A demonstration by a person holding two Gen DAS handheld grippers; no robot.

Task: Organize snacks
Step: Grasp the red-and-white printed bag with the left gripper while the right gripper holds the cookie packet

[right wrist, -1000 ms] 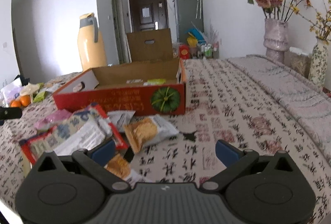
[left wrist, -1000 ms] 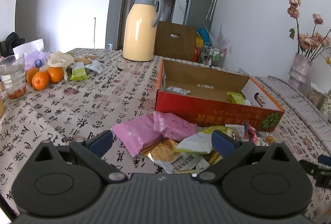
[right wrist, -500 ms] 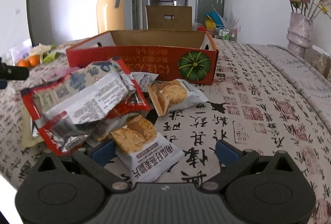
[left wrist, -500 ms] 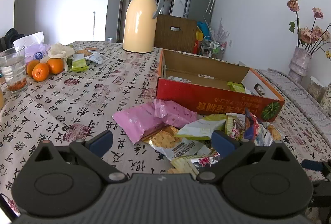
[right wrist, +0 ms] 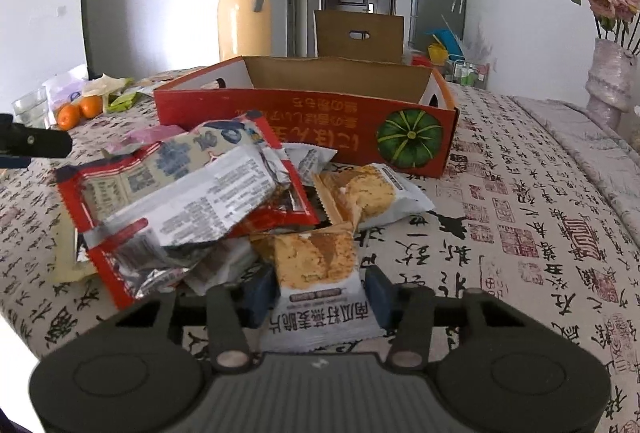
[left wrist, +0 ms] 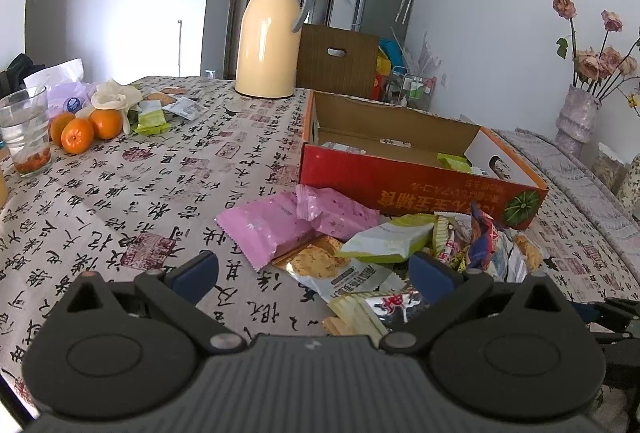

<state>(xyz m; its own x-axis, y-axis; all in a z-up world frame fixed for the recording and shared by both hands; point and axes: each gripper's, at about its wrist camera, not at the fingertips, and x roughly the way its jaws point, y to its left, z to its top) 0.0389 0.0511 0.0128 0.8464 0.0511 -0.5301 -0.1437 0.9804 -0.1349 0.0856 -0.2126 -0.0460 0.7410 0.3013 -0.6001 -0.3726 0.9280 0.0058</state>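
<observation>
Several snack packets lie in a heap on the patterned tablecloth in front of an open red cardboard box (left wrist: 400,185) (right wrist: 320,121). My right gripper (right wrist: 318,293) is closing its jaws, and its blue pads touch both sides of a white cracker packet (right wrist: 316,273) at the near end of the heap. A crumpled red-edged packet (right wrist: 180,193) lies to its left and another cracker packet (right wrist: 372,193) behind it. My left gripper (left wrist: 314,273) stands open, low over the near edge of the heap, just short of two pink packets (left wrist: 272,225).
A tall yellow thermos (left wrist: 272,45) stands behind the box. At the far left are oranges (left wrist: 88,129), a glass (left wrist: 26,129) and a few more snacks (left wrist: 160,113). A vase of dried flowers (right wrist: 612,81) stands at the right.
My right gripper dropped in closer to the heap, and its wide-open jaws came together onto the white cracker packet. The left gripper stayed where it was, open.
</observation>
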